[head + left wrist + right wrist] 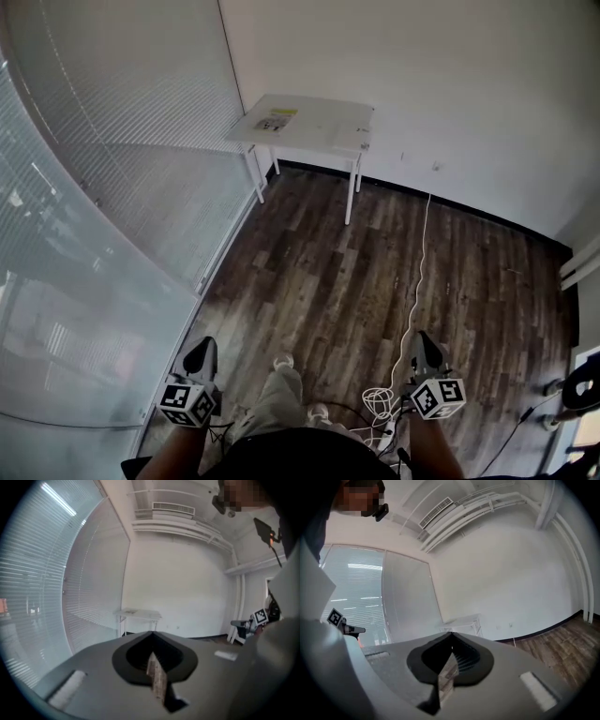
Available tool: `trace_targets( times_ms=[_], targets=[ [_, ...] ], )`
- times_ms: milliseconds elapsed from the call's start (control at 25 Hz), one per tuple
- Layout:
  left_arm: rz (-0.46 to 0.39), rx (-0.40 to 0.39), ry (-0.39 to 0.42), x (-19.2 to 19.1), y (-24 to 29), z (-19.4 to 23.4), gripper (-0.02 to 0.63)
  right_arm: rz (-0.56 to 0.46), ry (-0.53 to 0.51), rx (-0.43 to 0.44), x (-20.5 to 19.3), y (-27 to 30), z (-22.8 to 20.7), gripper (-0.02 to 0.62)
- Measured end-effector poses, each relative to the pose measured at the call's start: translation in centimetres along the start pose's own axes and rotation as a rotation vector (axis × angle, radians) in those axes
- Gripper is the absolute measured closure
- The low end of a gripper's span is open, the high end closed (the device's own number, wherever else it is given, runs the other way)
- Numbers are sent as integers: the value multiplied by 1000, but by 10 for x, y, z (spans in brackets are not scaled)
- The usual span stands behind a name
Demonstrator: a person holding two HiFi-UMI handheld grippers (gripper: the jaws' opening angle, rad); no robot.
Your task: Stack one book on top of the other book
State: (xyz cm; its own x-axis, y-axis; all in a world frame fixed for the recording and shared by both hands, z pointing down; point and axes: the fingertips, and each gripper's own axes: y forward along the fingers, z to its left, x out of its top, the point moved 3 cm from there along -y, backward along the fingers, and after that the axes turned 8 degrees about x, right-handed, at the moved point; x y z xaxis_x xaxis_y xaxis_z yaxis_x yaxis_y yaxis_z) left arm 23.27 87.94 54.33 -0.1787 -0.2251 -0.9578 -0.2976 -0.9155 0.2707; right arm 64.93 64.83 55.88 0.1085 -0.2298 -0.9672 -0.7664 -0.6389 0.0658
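A white table [314, 120] stands far off against the back wall, with a flat book-like item with a yellow strip [276, 120] on it; no second book can be made out at this distance. My left gripper [201, 355] and right gripper [427, 348] hang low at the bottom of the head view, far from the table, both shut and empty. In the left gripper view the jaws of the left gripper [152, 635] meet tip to tip, with the table [139, 614] small beyond them. The right gripper [451, 635] looks the same, with the table [461, 619] behind it.
A glass wall with blinds [103, 187] curves along the left. A white cable [419, 272] runs over the dark wood floor [375, 272] to a coil [379, 403] by my feet. Dark equipment [579, 384] stands at the right edge.
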Motion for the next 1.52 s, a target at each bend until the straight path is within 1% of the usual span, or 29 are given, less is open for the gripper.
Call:
trace_targets(
  times_ms=[120, 240, 320, 400, 480, 560, 720, 840, 1000, 1080, 1240, 1400, 1520],
  targets=[
    [17, -40, -19, 2, 36, 4, 600, 14, 6, -49, 4, 8, -8, 594],
    [5, -88, -32, 15, 72, 7, 600, 19, 9, -93, 8, 21, -12, 595],
    [5, -132, -36, 22, 95, 11, 600, 36, 9, -115, 9, 39, -12, 595],
    [32, -165, -38, 23, 117, 18, 600, 41, 39, -132, 12, 66, -11, 594],
    [74, -170, -45, 20, 140, 31, 600, 25, 62, -139, 22, 97, -6, 595],
    [88, -181, -45, 25, 161, 44, 600, 11, 55, -137, 33, 130, 3, 595],
    [69, -195, -3, 49, 202, 67, 600, 10, 44, -123, 48, 185, 17, 594],
    [41, -224, -6, 67, 228, 79, 600, 24, 44, -127, 49, 215, 24, 595],
    [2, -264, 6, 83, 262, 100, 600, 3, 38, -142, 49, 249, 33, 595],
    [5, -264, -18, 88, 277, 109, 600, 3, 53, -151, 49, 261, 33, 594],
    [30, -278, -47, 96, 301, 111, 600, 8, 84, -161, 53, 274, 29, 595],
    [41, -289, 5, 106, 328, 106, 600, 4, 127, -173, 47, 295, 9, 595],
    [34, -268, 14, 119, 350, 107, 600, 12, 148, -159, 42, 325, -7, 595]
  ],
)
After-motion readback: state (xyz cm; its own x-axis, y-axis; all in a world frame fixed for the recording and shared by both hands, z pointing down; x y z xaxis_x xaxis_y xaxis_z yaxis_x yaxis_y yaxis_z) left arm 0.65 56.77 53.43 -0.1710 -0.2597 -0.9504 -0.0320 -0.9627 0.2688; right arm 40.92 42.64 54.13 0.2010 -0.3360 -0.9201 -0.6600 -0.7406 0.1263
